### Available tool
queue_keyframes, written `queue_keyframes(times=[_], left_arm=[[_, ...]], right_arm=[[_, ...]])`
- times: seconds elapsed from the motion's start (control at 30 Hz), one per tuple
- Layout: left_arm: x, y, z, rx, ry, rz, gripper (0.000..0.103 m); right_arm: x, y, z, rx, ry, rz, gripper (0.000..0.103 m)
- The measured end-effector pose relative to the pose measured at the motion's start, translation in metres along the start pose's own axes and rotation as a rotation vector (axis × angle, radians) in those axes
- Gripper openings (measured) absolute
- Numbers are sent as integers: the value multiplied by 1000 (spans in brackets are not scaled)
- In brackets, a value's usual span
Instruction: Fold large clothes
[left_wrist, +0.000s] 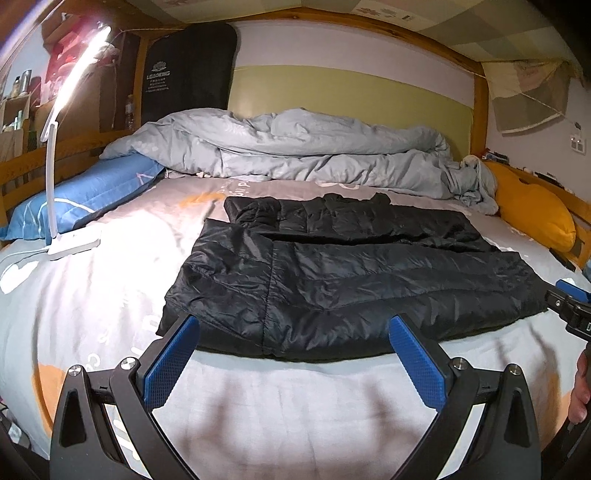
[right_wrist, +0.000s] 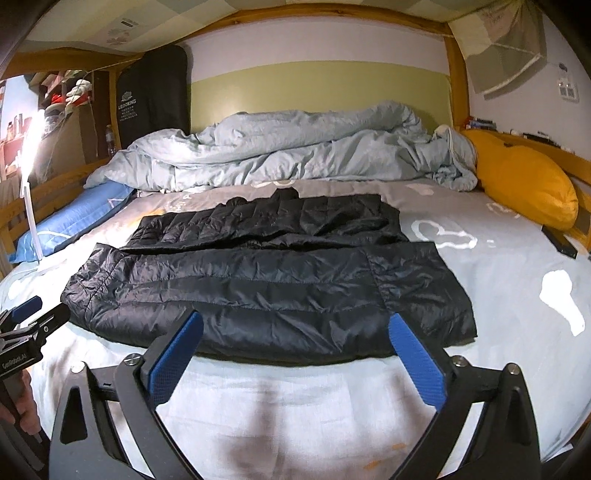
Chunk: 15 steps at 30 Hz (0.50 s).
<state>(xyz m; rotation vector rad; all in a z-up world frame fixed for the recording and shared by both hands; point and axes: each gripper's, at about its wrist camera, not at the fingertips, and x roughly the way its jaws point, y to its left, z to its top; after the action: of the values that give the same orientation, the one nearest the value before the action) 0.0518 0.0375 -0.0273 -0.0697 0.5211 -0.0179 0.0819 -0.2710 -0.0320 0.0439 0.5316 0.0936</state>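
Note:
A black quilted puffer jacket (left_wrist: 351, 273) lies flat across the bed, folded lengthwise, with a sleeve laid over its far half. My left gripper (left_wrist: 293, 332) hovers just short of its near hem, towards the left part, jaws wide open and nothing between them. The same jacket (right_wrist: 266, 284) fills the middle of the right wrist view. My right gripper (right_wrist: 295, 328) stands open at the near hem, towards the right part, its blue pads (right_wrist: 413, 354) apart from the cloth. Each gripper shows at the edge of the other's view, held by a hand.
The bed has a grey printed sheet (left_wrist: 295, 406). A crumpled pale blue duvet (left_wrist: 295, 147) is piled at the back. A blue pillow (left_wrist: 81, 195) and a lit white clamp lamp (left_wrist: 74, 243) are at the left, an orange pillow (right_wrist: 528, 184) at the right. Wooden rails frame the bed.

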Motion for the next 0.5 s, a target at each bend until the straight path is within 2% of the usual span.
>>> queue_keyframes(times=[0.1,0.23,0.4,0.5], left_arm=[[4,-3,-2,9,46,25,103],[9,-3,-7,-28,113,6,103],[28,-1,-17,-89,230,-84,103],[39,-1,-23,-118,280,-124,102]], right_arm=[[4,-2,-3,5,20,5,96],[8,0,-6,0,40,5,95],[18,2,-10,22,86,46,92],[27,0,-14,67,124,114,83]])
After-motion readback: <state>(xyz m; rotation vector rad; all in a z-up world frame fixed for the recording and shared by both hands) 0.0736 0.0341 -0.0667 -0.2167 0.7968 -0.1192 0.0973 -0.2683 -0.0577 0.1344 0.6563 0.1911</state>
